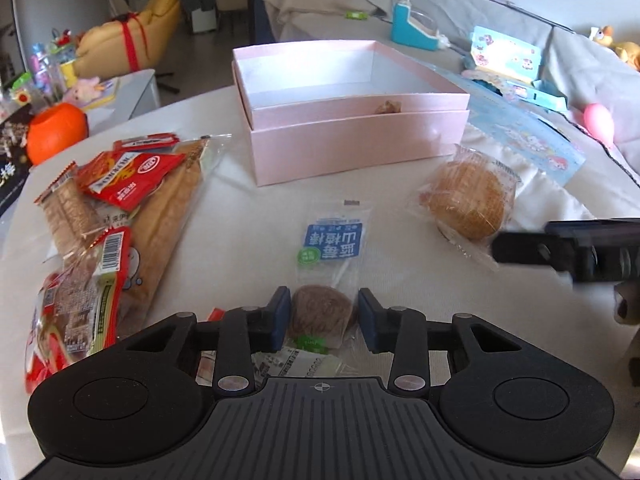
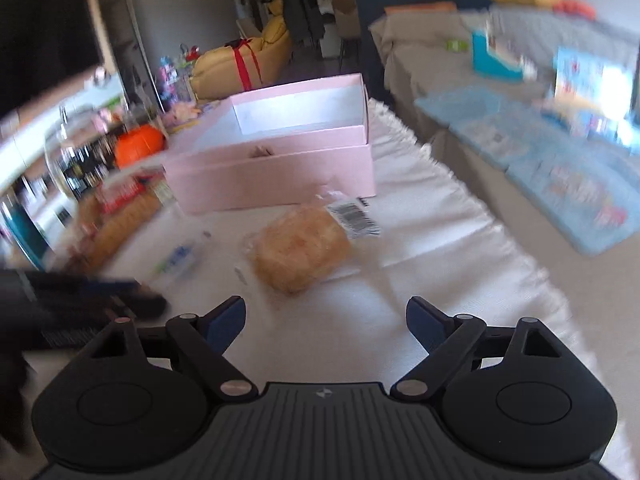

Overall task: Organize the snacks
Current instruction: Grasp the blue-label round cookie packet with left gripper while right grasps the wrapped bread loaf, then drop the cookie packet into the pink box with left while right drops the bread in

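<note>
My left gripper has its blue pads either side of a brown cake in a clear blue-label packet, left pad touching, right one a hair off, so not clamped. The right gripper is wide open and holding nothing, with a wrapped bun just ahead. The pink box sits beyond both; the snack pile is off left.
</note>
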Demonstrator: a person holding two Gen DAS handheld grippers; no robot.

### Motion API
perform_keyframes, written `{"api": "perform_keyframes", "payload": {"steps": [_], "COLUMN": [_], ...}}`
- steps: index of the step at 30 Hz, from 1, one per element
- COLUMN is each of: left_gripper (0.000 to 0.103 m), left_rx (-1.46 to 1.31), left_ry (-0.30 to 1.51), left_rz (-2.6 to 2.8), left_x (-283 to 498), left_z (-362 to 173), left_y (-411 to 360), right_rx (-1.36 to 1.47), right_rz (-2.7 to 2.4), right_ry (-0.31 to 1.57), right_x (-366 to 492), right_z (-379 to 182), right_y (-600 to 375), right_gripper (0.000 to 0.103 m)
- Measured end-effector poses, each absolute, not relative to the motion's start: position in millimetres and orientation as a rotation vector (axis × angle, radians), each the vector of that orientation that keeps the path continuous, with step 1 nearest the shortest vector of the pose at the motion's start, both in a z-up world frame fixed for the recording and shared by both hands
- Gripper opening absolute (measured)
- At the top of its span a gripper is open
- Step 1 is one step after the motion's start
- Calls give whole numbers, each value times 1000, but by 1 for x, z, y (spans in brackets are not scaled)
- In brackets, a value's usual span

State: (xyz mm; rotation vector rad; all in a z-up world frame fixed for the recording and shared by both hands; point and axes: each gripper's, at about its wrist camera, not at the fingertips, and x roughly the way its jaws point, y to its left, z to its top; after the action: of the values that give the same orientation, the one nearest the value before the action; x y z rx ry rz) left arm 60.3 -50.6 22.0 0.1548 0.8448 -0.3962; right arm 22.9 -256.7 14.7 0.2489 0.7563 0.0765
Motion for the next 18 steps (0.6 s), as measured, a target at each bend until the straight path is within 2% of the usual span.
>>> {"api": "perform_keyframes", "payload": {"steps": [3,8,11,12,13,18], "left_gripper": [42,44,44,44,44,41], "left_rx": [153,117,103,107,115,2], "left_ry": [844,841,844,844,840,830], "left_rz": [-405,-439,-459,-461,-460,-518], "left_x": [60,59,60,60,60,71], "left_z": [21,19,19,20,20,30], "left_y": [-49,-43,-38,-39,-41,-36], "right_rx": [359,197,89,86,88,74], "right_rz": [81,6,-18,6,28,89], "right_ry": [823,824,817,810,808,748], "right_x": [50,104,112,109,104,69], "right_z": [14,6,4,4,5,25], "right_y": [-255,-220,-210,-211,-213,-233], "right_gripper": [83,81,65,56,53,52]}}
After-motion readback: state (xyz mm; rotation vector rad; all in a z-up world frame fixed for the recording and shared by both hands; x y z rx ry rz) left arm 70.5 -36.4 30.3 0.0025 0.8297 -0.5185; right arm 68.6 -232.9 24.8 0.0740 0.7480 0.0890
